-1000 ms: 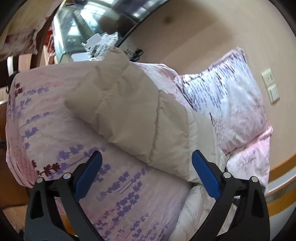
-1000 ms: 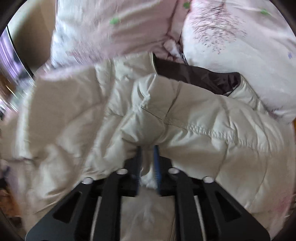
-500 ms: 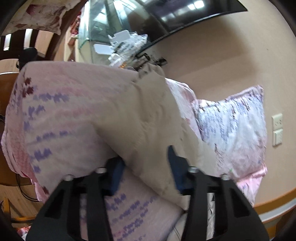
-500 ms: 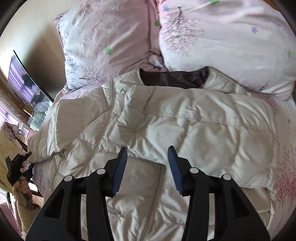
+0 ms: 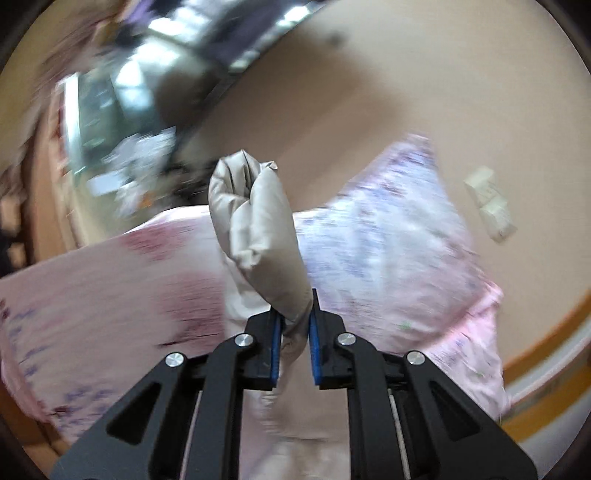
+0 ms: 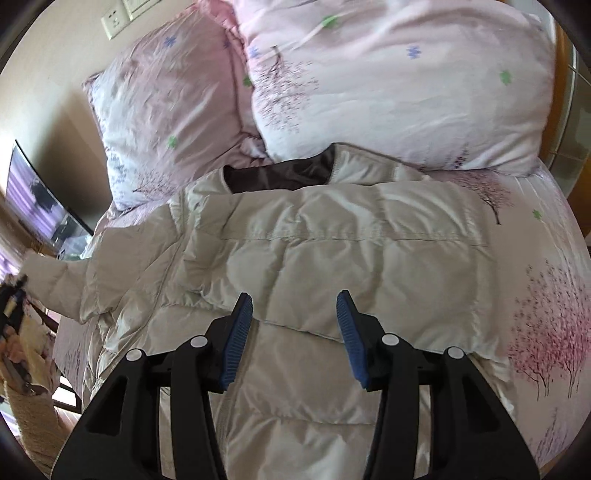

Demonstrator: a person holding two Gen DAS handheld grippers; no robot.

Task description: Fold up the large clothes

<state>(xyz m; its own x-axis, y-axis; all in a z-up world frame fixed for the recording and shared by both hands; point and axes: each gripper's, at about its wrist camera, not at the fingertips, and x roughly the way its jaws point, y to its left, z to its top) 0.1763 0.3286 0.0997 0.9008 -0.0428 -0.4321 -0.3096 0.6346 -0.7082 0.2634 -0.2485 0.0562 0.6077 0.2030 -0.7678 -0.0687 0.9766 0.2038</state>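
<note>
A cream quilted down jacket (image 6: 332,251) lies on the bed with its right sleeve folded across the chest and its dark lining at the collar. My right gripper (image 6: 294,310) is open and empty just above the folded sleeve's edge. In the left wrist view my left gripper (image 5: 293,325) is shut on the jacket's left sleeve (image 5: 255,229), which bunches up between the blue pads and is lifted off the bed. In the right wrist view that sleeve (image 6: 55,280) stretches out to the far left.
Two pink floral pillows (image 6: 399,81) lie at the head of the bed beyond the collar. The pink floral bedsheet (image 6: 535,295) shows on the right. A wall outlet (image 6: 116,18) and a TV (image 6: 40,210) are on the wall. A wooden bed edge (image 5: 546,332) is at right.
My left gripper has closed on the jacket's left sleeve and lifted it. My right gripper has let go of the folded right sleeve, opened wide and drawn back.
</note>
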